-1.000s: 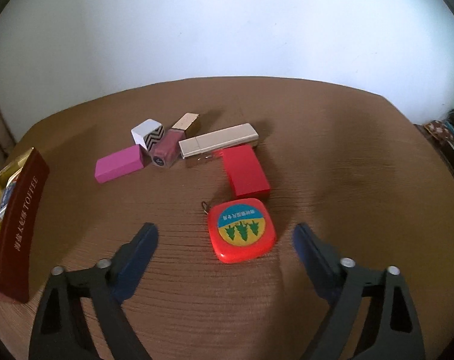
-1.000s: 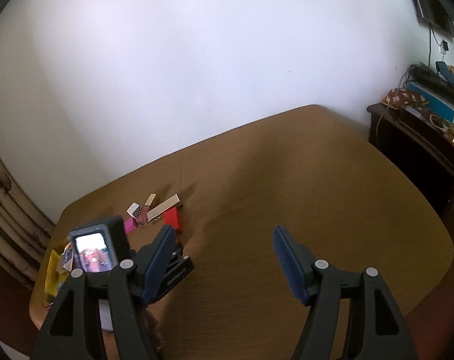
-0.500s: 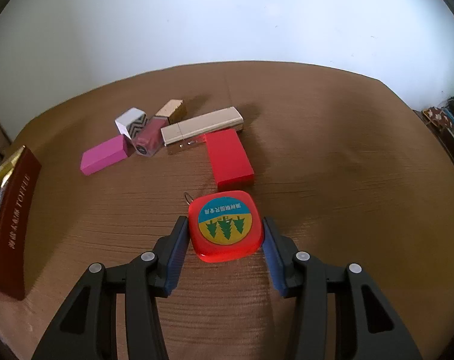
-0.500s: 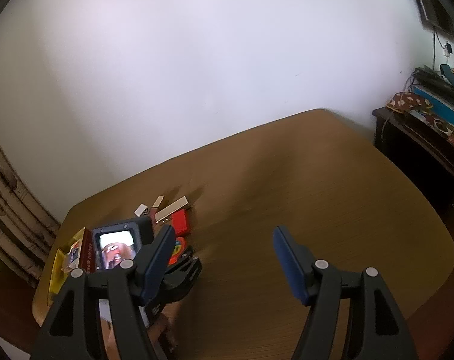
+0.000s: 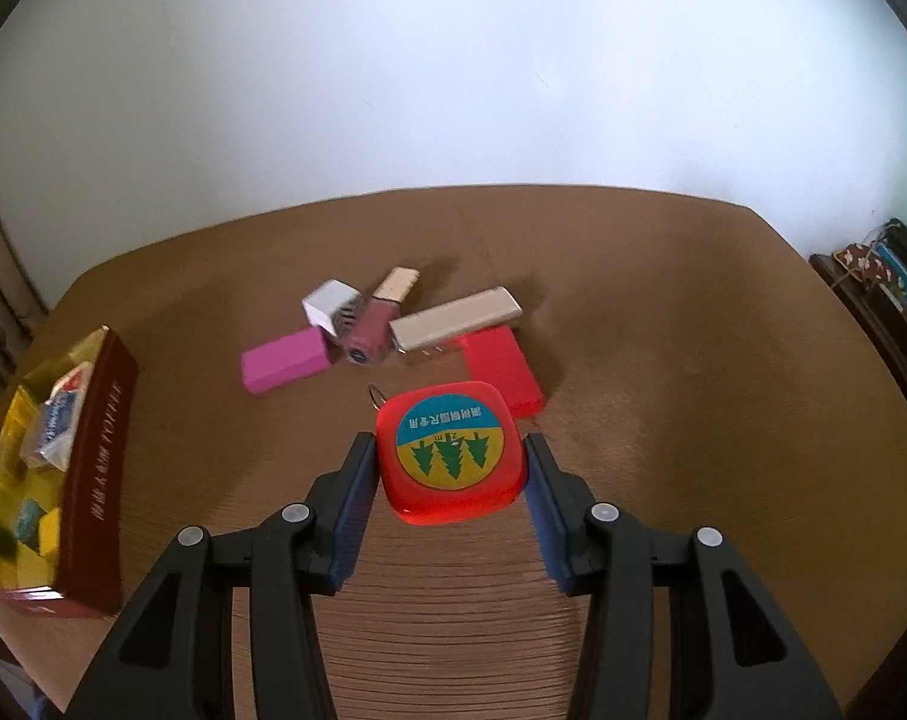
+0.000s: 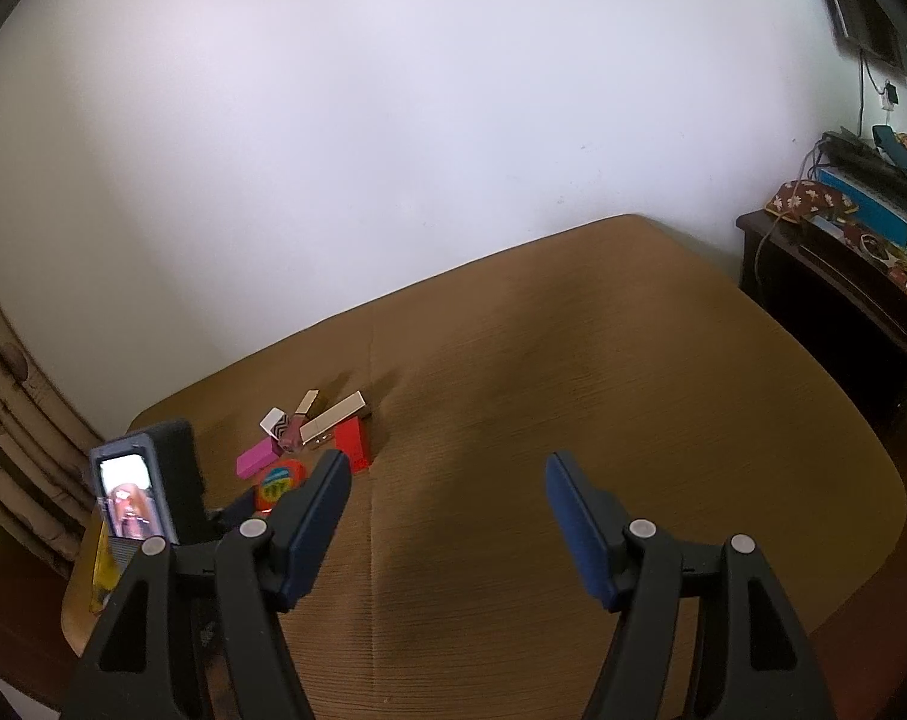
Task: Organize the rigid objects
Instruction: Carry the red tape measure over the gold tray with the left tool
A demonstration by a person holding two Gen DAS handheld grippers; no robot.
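Red tape measure (image 5: 450,450) pinched flat between the left tongs (image 5: 447,474), raised off the tabletop (image 5: 693,390) probably for carrying to the open box (image 5: 96,480) at left, right tongs (image 6: 447,498) spread wide and empty, remaining small blocks (image 5: 282,360) clustered beyond.

hidden: red rectangular block (image 5: 501,369) partly behind round-cornered red tape measure (image 5: 450,459) | blurred: white chevron-patterned box (image 5: 329,307) | cut off: dark-red toffee tin (image 5: 96,480) at left edge
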